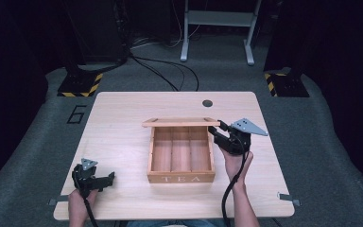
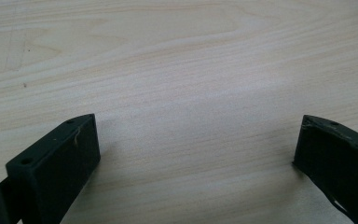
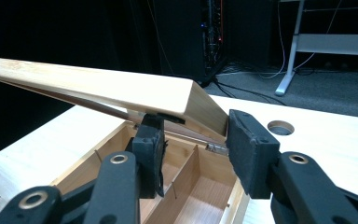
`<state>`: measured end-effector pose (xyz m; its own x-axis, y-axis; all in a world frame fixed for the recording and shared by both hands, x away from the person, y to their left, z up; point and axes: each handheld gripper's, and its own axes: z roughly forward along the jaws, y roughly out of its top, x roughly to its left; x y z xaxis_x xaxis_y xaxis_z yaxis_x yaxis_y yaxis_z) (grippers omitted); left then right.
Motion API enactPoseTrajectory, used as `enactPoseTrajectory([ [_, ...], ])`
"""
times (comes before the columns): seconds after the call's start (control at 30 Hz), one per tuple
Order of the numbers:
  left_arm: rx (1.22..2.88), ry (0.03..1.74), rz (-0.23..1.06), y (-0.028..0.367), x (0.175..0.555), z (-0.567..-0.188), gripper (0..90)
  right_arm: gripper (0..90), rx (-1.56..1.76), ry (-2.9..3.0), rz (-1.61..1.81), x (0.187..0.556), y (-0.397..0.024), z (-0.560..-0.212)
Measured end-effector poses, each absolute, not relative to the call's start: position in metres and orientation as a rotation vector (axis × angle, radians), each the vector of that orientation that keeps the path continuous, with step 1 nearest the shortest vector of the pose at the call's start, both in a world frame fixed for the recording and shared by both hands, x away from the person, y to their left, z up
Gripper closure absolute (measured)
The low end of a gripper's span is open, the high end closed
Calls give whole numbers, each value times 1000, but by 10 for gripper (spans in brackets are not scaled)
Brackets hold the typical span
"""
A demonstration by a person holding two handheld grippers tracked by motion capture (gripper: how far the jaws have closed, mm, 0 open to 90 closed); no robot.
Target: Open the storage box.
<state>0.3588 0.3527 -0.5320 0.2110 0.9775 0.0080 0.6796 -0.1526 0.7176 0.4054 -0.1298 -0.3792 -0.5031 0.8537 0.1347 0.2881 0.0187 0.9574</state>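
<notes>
Right hand-held gripper (image 3: 193, 154) pinches the right end of the tea box's lid (image 3: 121, 91) — one jaw under it, one against its end face. Lid half raised on its back hinge over the wooden tea box (image 1: 181, 178), mid-worktop (image 1: 123, 142); compartments look empty. Step in hand: opening. Next, I judge — swing the lid up and back without dragging the box. Left hand-held gripper (image 1: 105, 180) spread, idle at the near-left corner.
</notes>
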Motion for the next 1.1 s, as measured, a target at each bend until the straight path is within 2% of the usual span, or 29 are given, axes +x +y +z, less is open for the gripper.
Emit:
enactPoseTrajectory([
  [0.6, 1905, 1531, 658, 353, 359, -532, 0, 580, 1167, 1822, 1506, 427, -130, -361],
  [1.1, 1902, 1532, 659, 353, 359, -532, 0, 580, 1168, 1826, 1512, 432, -131, -359],
])
